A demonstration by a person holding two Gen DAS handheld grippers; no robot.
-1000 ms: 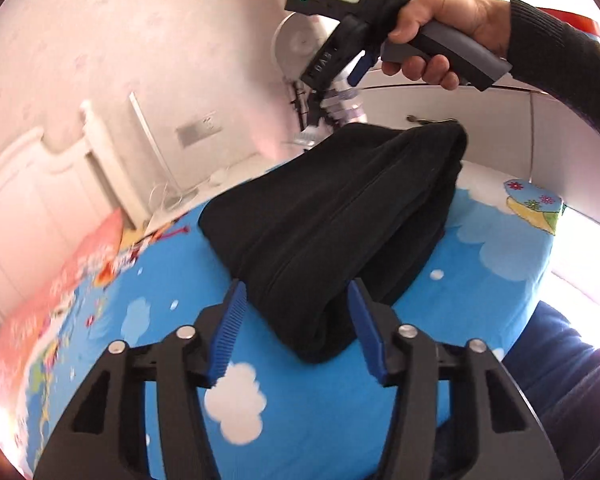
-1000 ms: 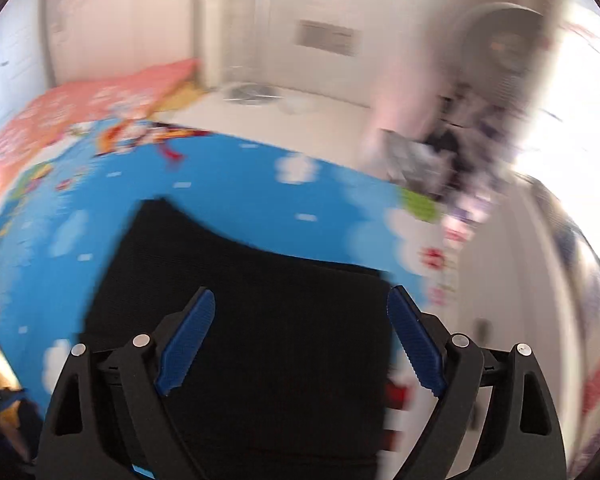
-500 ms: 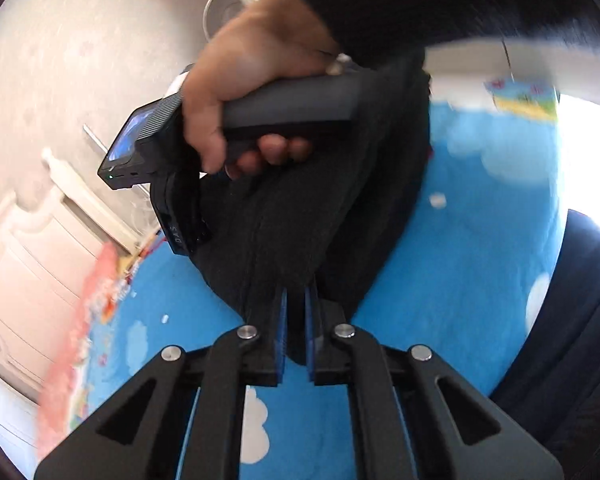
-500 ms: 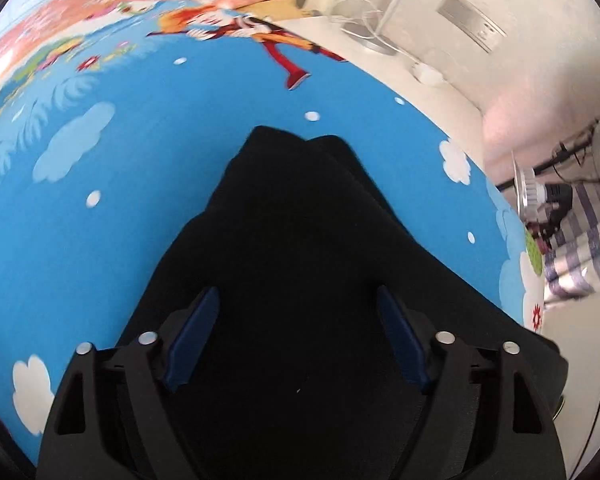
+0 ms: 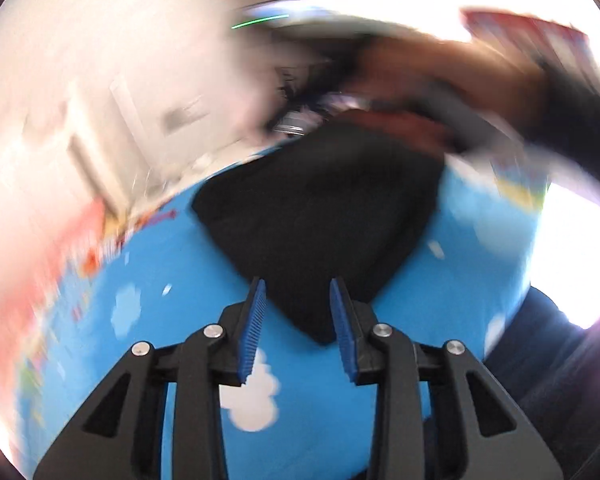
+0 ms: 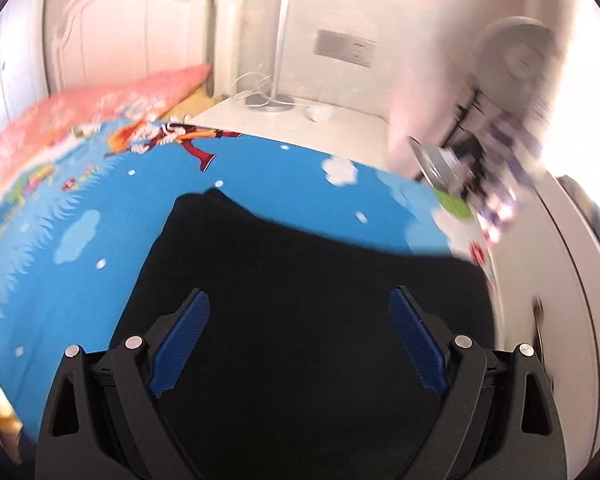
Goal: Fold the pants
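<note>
Black pants (image 5: 320,216) lie as a folded bundle on the blue cloud-print bed (image 5: 172,320). Left hand-held gripper (image 5: 296,320) — jaws opening, near corner between them but unpinched. Right hand-held gripper (image 6: 300,344) hovers spread wide over the cloth — apparently releasing a finished fold

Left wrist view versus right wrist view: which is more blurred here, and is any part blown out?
Left wrist view: heavy motion smear over the walls and the person's hand; left gripper, its jaws opening, and the black pants stay fairly sharp; window area at top right is blown out. Right wrist view: mostly sharp, blur only around the fan at right, glare at the far right edge.
</note>
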